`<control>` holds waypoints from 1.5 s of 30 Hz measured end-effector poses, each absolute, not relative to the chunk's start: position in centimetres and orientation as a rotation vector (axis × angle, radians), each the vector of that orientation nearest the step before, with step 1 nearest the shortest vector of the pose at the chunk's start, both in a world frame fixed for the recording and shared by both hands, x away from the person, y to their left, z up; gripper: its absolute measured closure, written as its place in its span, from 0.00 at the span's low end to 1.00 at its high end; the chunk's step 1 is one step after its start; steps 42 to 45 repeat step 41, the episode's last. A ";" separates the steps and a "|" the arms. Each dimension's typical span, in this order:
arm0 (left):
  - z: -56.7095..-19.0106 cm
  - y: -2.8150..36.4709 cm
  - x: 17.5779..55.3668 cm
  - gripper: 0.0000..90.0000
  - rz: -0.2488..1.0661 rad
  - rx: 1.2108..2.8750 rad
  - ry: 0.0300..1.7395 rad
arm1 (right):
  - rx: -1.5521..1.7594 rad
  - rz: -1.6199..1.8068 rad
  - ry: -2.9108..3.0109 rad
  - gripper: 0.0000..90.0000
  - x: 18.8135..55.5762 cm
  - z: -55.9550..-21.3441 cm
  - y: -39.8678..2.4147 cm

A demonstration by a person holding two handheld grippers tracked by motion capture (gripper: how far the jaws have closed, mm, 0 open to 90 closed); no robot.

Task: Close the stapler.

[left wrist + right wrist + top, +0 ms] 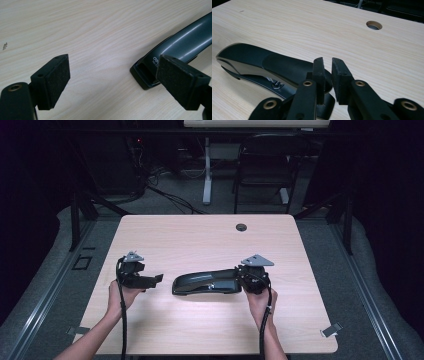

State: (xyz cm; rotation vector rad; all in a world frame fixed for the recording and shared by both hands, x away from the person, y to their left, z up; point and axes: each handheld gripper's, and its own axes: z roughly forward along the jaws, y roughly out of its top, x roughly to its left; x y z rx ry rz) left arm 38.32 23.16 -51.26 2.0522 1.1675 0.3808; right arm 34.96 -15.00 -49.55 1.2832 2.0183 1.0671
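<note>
both grippers low over pale wooden table (200,240), left gripper (112,82) jaws wide apart, empty, just beside nose of glossy black plastic stapler (207,282), right gripper (327,75) jaws nearly together with a narrow gap, gripping nothing, at stapler's rear end, stapler lying flat mid-table between them

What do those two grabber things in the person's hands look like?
Both are black. The left gripper and the right gripper each carry a grey three-cornered plate on top and trail a black cable back along the forearm. Up close, the left gripper's jaws end in flat, rough black pads, and the right gripper's arms show brass-coloured rings. The forearms are bare, with no sleeves in sight.
</note>
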 end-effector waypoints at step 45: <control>-52.1 23.4 38.7 0.04 0.318 2.097 1.207 | 1.733 0.788 2.203 0.13 33.3 -53.2 -23.9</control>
